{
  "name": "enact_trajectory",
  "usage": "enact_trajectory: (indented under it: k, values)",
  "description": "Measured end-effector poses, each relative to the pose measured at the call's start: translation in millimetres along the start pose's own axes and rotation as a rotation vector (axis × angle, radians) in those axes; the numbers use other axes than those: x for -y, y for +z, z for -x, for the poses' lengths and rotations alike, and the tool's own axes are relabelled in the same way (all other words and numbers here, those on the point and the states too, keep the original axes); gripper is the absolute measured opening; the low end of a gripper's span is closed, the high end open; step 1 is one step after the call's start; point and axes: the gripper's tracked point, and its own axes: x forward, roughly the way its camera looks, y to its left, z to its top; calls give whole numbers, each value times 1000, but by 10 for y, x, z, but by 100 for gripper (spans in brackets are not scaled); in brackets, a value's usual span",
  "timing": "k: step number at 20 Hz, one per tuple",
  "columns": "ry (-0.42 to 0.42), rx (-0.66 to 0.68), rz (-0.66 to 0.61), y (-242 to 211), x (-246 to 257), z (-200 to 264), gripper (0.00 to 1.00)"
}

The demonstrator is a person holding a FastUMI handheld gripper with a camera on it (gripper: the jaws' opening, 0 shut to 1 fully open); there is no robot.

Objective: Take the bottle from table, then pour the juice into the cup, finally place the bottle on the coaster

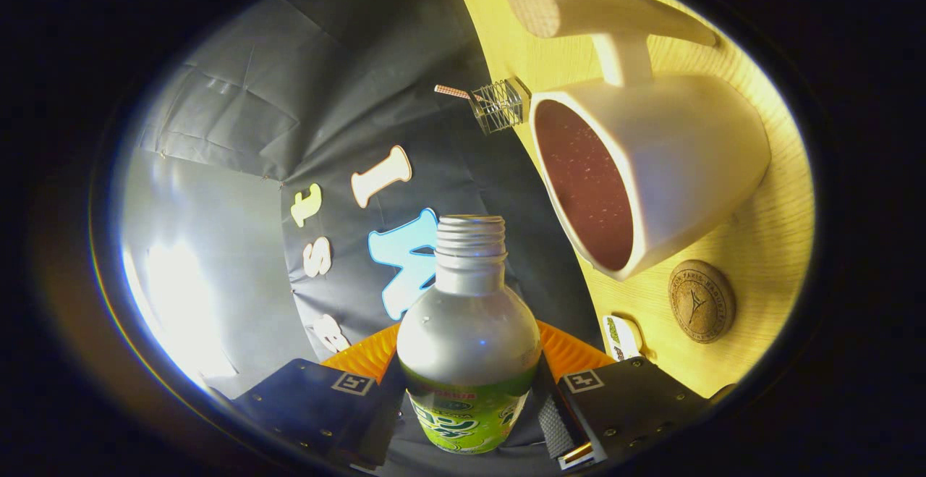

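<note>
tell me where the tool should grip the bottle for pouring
As held now: the tool is shut on the bottle across its labelled lower body, one finger per side. The round body gives two opposite faces, and the bare threaded neck stays free to pour into the cup.

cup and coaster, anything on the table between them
Nothing: in the gripper view, bare table separates the cup from the coaster.

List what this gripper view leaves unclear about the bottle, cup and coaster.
- Bottle: its base is cut off between the hand-held gripper fingers; contents hidden by opaque metal.
- Cup: depth of the dark liquid unreadable.
- Coaster: stamped marking too small.
- Wire basket: contents too small.
</note>
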Motion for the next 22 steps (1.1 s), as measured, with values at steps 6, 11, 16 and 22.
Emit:
enact_trajectory:
  k: [6,11,16,22]
  values:
    - [-16,-16,79,-1,56,24,79]
    - [-50,-49,238,0,163,55,79]
    - [-130,-134,606,-95,276,118,79]
    - [-147,-163,953,-109,192,129,79]
